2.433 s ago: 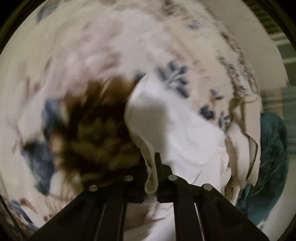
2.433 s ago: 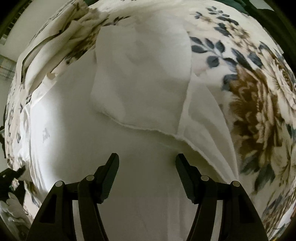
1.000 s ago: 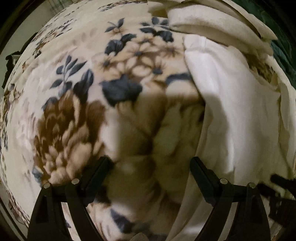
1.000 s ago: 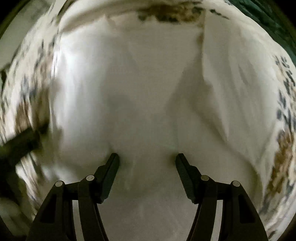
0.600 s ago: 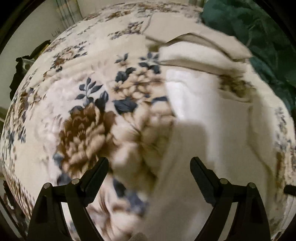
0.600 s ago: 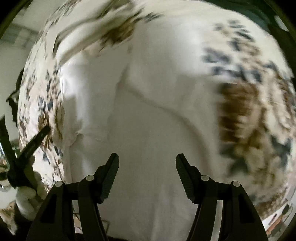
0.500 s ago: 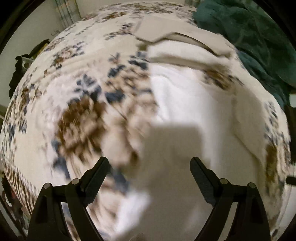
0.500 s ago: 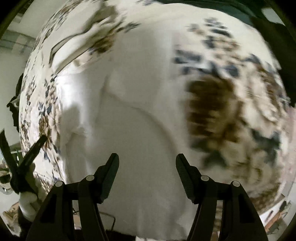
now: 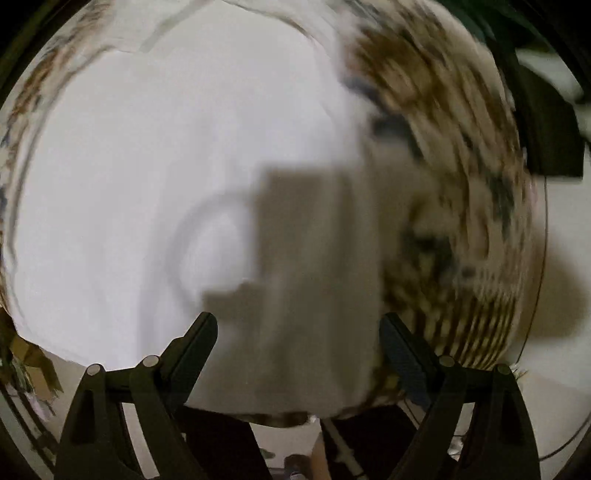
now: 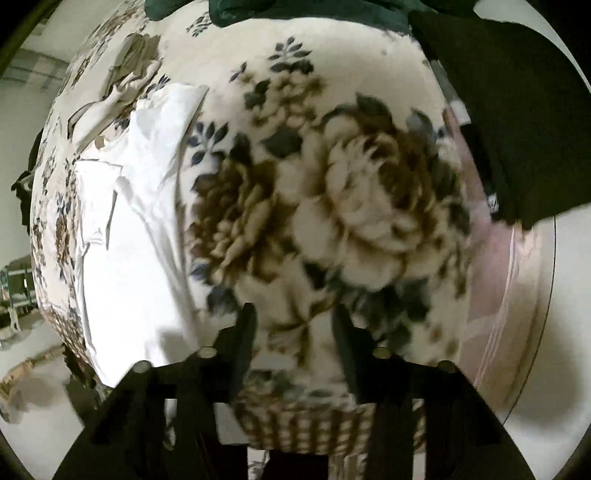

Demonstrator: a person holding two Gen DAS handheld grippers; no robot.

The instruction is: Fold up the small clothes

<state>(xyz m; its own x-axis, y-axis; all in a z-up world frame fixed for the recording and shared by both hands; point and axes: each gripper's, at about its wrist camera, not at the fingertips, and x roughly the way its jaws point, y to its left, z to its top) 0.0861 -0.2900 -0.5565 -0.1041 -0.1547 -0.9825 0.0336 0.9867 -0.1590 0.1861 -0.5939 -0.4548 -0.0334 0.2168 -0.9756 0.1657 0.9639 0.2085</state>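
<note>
- Left gripper (image 9: 297, 332): its two dark fingers stood spread wide with nothing between them, hanging above the white garment (image 9: 147, 184), which filled the view ahead of it and to its left.
- White garment: it lay flat on the floral blanket (image 9: 461, 184), with a curved seam — perhaps a neckline, too blurred to be sure — just ahead of the left finger. A blocky shadow fell across the cloth directly ahead of the left gripper.
- Floral blanket, left wrist view: its brown and dark print showed to the right of the left gripper, smeared by motion blur.
- Right gripper (image 10: 293, 325): its fingers were parted, though less widely than the left pair, and held nothing. It hovered over bare floral blanket (image 10: 351, 203), with large brown and cream flowers directly ahead.
- White garment (image 10: 129, 221), right wrist view: it lay well to the left of the right gripper, partly folded, with creased layers at its far end.
- Cream cloth pile (image 10: 110, 96): crumpled, it sat beyond the garment's far end, ahead and to the left.
- Dark green fabric (image 10: 295, 11): it lay along the blanket's far edge — straight ahead of the right gripper.
</note>
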